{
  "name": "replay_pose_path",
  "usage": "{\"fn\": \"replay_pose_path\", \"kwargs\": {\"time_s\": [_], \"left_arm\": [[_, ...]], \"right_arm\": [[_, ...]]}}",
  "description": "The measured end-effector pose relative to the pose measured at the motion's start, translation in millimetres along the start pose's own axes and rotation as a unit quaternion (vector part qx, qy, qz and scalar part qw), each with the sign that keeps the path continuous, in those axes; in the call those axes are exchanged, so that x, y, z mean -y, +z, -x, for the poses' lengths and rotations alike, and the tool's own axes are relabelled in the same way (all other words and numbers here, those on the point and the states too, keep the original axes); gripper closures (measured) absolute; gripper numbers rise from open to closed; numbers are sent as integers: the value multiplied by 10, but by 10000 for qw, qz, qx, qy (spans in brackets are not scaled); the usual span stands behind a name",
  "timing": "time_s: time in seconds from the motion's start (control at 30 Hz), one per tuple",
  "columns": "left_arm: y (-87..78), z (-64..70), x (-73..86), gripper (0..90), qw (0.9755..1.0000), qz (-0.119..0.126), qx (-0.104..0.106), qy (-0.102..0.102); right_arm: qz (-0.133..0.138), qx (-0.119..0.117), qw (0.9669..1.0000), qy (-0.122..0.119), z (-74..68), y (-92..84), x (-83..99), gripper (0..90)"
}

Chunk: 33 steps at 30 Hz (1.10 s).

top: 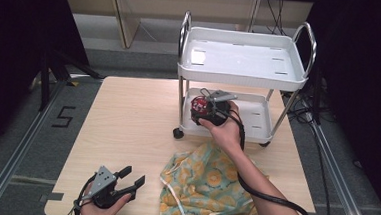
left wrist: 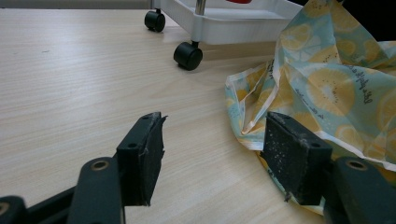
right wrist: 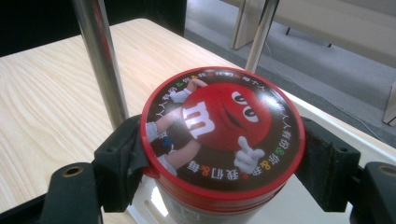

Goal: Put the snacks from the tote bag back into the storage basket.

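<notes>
The right tool (right wrist: 219,163) clamps the red-lidded candy jar (right wrist: 223,135) over the cart's lower tray (top: 255,116), probably not yet seated, so it could clip the chrome post (right wrist: 100,60) and tip, while the left tool (left wrist: 212,154) idles wide open and empty on the counter (top: 127,123).

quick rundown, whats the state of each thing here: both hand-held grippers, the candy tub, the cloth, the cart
left hand-held gripper: open, empty, low over the table beside the cloth
right hand-held gripper: shut on the candy tub, at the cart's lower shelf
candy tub: upright, lid on, held by its rim
cloth: crumpled on the table
cart: upright on its castors on the table, one small white piece on the top tray
</notes>
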<state>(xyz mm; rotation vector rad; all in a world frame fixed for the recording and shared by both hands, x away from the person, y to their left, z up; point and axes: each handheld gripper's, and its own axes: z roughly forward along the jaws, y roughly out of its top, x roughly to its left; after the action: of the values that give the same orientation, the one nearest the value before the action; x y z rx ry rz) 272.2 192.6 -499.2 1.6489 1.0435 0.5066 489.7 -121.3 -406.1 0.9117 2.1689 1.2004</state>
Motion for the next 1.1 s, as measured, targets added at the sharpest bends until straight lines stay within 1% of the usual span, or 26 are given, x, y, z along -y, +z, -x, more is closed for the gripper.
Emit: {"fn": "replay_pose_path", "kwargs": {"time_s": [0.1,0.17,0.23,0.3,0.33,0.37,0.4,0.47,0.53,0.57,0.67,0.73,0.77,0.8,0.83,0.87,0.9,0.93,1.0,1.03,1.07,1.1], "left_arm": [[0,-3,0,375,10000,-13,-3,4],[1,-6,0,375,10000,-14,-8,-3],[1,-7,1,375,10000,-11,-4,-4],[2,-6,1,375,10000,-14,-6,-3],[2,-6,0,375,10000,-11,-5,-3],[2,-6,1,376,10000,-12,-4,-3],[1,-6,1,375,10000,-13,-4,-3],[1,-7,1,375,10000,-6,-4,-12],[1,-8,1,375,10000,-13,-6,-2],[2,-7,2,376,10000,-13,-7,-2],[1,-5,2,376,10000,-5,-7,-2],[7,-1,4,375,10000,16,4,-44],[3,-9,4,375,10000,-24,2,-5],[3,-9,4,375,10000,-21,5,-1],[3,-9,4,375,10000,-21,-1,-5],[9,-1,5,375,10000,16,9,-53],[9,-1,5,375,10000,13,11,-50],[5,-7,5,375,10000,-29,2,-9],[8,-1,5,375,10000,9,10,-49],[8,-1,5,375,10000,13,10,-51],[2,-11,4,375,10000,-29,7,9],[4,-9,4,375,10000,-18,8,-4]], "right_arm": [[-15,31,10000,17,14,6,1,261],[-16,64,9999,84,19,8,-1,262],[-42,19,10000,4,41,22,-2,261],[-49,66,9999,60,42,35,0,262],[-38,45,10000,47,45,40,1,261],[-29,-74,9999,63,40,50,0,261],[-36,92,9999,55,40,53,1,261],[-27,32,10000,28,44,69,-3,262],[-64,56,10000,13,40,62,-9,262],[-62,57,10000,42,29,72,-10,262],[-61,-37,10000,56,16,99,-10,262],[-73,-21,10000,28,14,99,-16,261],[-75,-11,9999,102,3,103,-18,261],[-51,-42,9999,109,-1,120,-20,261],[-38,-38,10000,35,3,125,-24,261],[-21,-31,10000,47,-1,133,-23,261],[-58,-37,9999,112,-13,133,-23,261],[-57,-57,10000,28,-6,143,-24,261],[-67,-82,9999,32,-15,151,-21,262],[-104,-49,9999,58,-17,140,-21,261],[-80,-84,9999,8,-13,160,-20,261],[-75,-59,9999,34,-14,167,-22,261]]}}
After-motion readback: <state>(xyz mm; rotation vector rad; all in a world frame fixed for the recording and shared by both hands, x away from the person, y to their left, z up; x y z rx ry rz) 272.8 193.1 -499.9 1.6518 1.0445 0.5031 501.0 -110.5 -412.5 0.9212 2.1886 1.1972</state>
